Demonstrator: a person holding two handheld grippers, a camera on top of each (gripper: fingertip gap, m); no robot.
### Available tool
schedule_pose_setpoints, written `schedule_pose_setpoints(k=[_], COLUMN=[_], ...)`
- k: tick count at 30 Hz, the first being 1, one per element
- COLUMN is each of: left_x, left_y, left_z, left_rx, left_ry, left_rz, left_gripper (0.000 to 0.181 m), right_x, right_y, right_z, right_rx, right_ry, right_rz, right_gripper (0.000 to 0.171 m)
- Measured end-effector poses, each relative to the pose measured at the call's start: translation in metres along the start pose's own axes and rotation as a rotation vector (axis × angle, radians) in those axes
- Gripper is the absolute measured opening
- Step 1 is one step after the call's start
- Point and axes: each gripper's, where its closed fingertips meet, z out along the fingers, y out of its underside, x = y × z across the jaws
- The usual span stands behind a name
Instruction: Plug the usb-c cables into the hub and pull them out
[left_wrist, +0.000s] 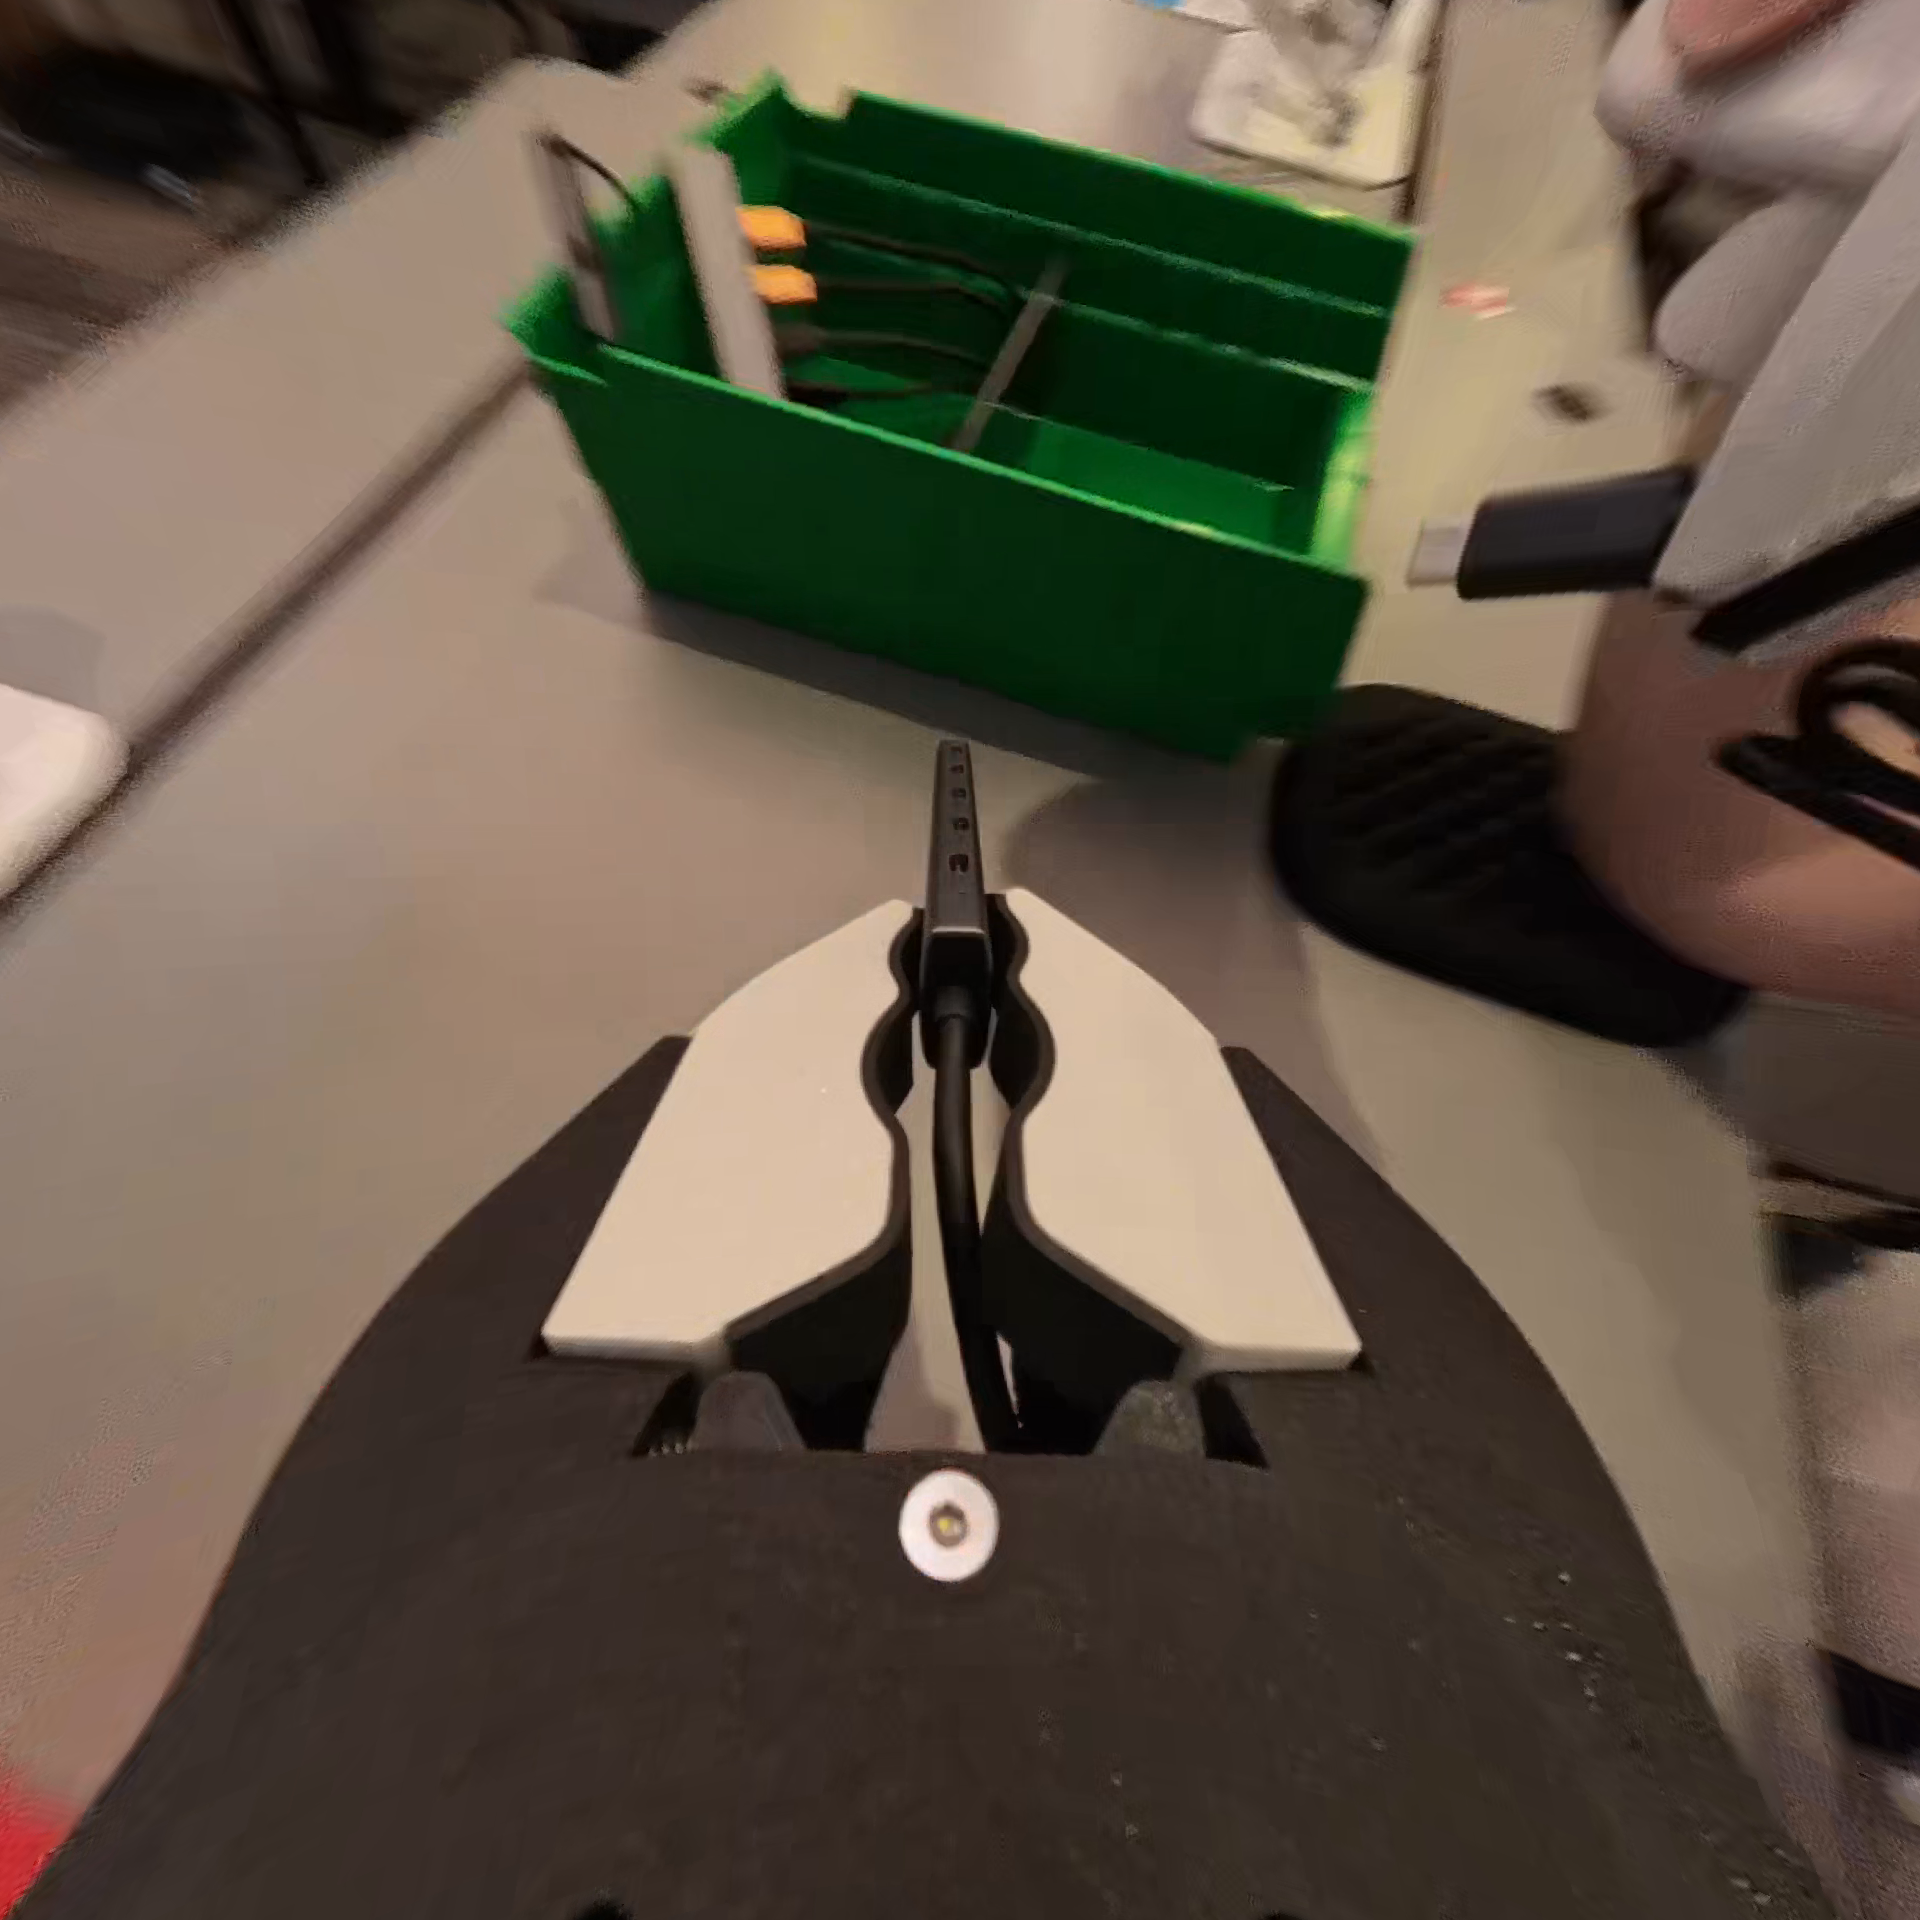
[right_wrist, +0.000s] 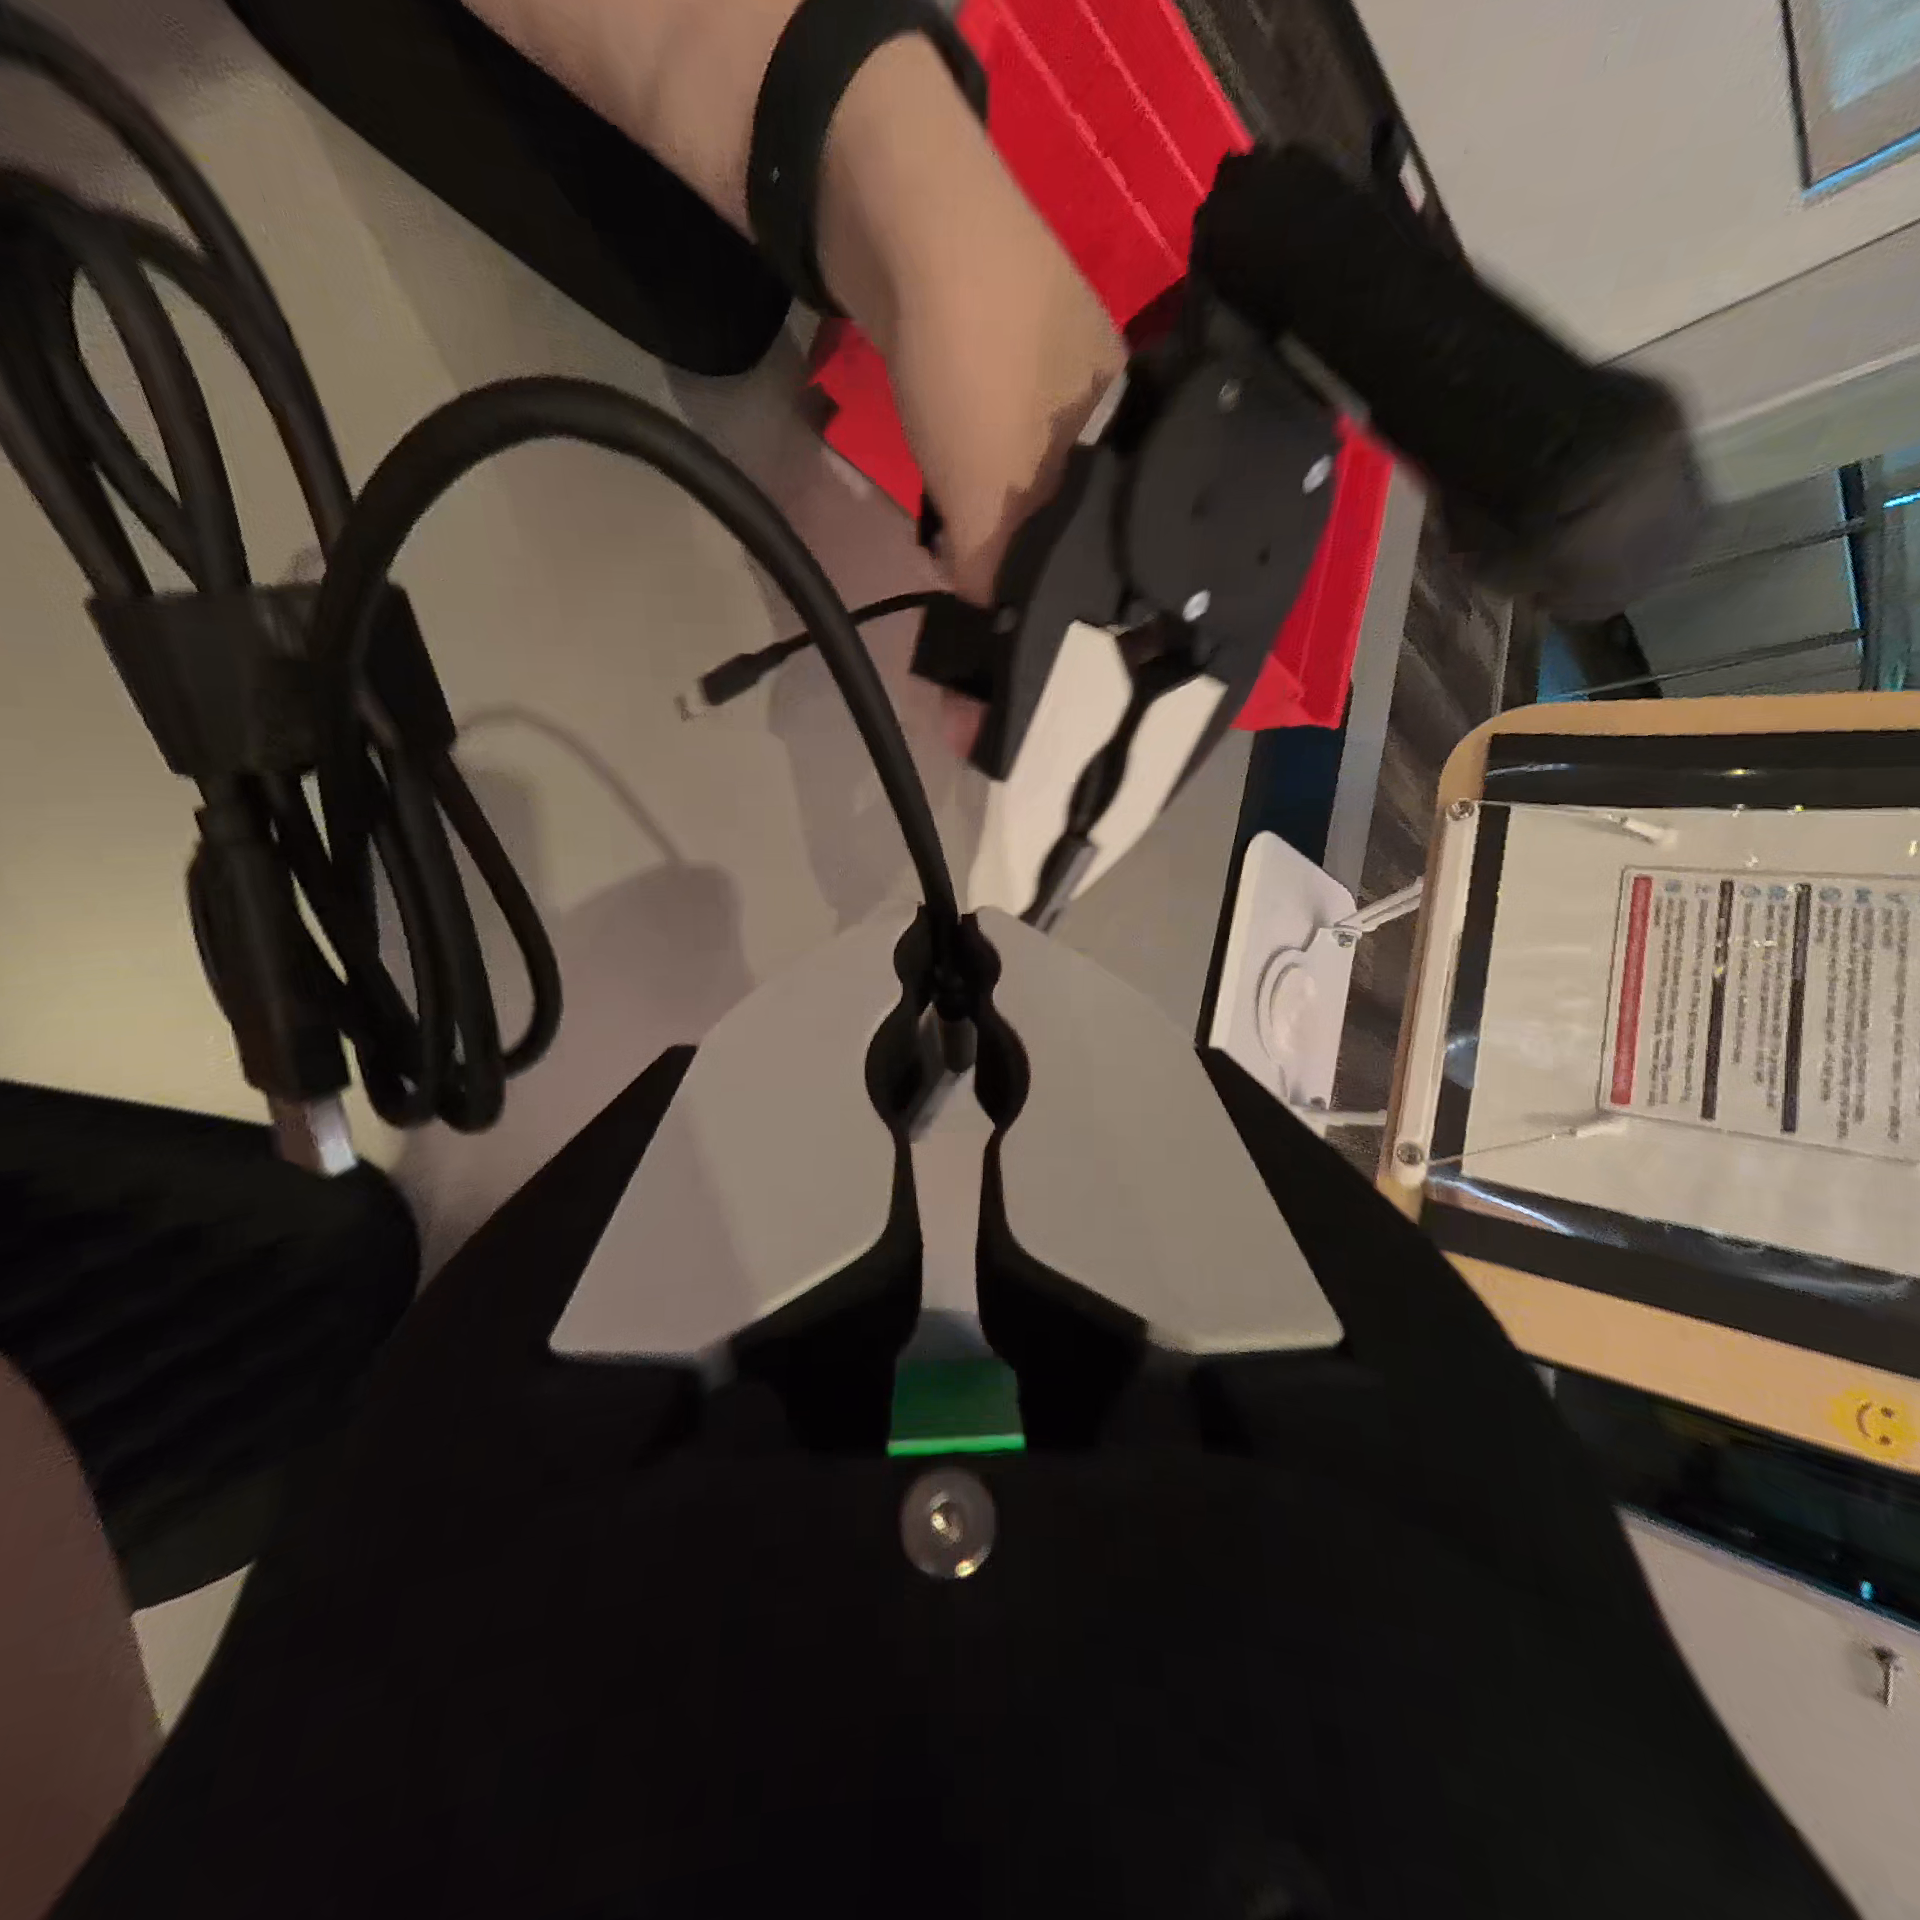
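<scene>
In the left wrist view my left gripper (left_wrist: 956, 920) is shut on a slim black hub (left_wrist: 956, 821), held edge-up above the grey table with its port row facing up. The hub's own cable (left_wrist: 961, 1195) runs back between the fingers. My right gripper (right_wrist: 951, 930) is shut on a black USB-C cable plug (right_wrist: 940, 1039); its cable (right_wrist: 623, 436) arcs up and left. That plug (left_wrist: 1558, 530) shows at the right of the left wrist view, its metal tip pointing left, apart from the hub. The left gripper (right_wrist: 1049, 899) also shows in the right wrist view.
A green bin (left_wrist: 935, 551) with several cables and orange plugs stands beyond the hub. A strapped black cable coil (right_wrist: 260, 675) and a loose plug (right_wrist: 727, 681) lie on the table. A red bin (right_wrist: 1091, 156), a black pad (left_wrist: 1455, 852) and a wooden board (right_wrist: 1662, 1039) are nearby. My hands' fingertips stand some 10 cm from each other.
</scene>
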Motion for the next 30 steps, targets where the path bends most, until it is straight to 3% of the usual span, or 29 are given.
schedule_pose_setpoints(k=[1,4,9,20,26,30], left_x=[0.010,0.026,0.016,0.006,-0.007,-0.016], left_y=[0.004,0.015,0.047,0.078,0.095,0.092], left_z=[0.009,0.027,0.050,0.059,0.064,0.062], left_rx=[0.001,-0.021,-0.126,-0.208,-0.278,-0.266], left_ry=[0.092,0.279,0.241,0.406,0.358,0.280], left_rz=[-0.075,-0.267,-0.302,-0.636,-0.689,-0.620], left_gripper=[0.009,0.009,0.009,0.011,0.025,0.039], right_x=[-0.001,0.001,0.003,0.002,0.000,0.000], right_y=[0.002,0.009,0.016,0.021,0.020,0.018], right_z=[-0.004,-0.010,-0.013,-0.021,-0.020,-0.019], right_rx=[0.006,0.004,-0.007,0.004,-0.005,-0.007], right_ry=[-0.001,0.010,0.018,0.024,0.022,0.020], right_rz=[0.013,0.032,0.044,0.052,0.042,0.033], right_gripper=[0.005,0.005,0.005,0.005,0.006,0.006])
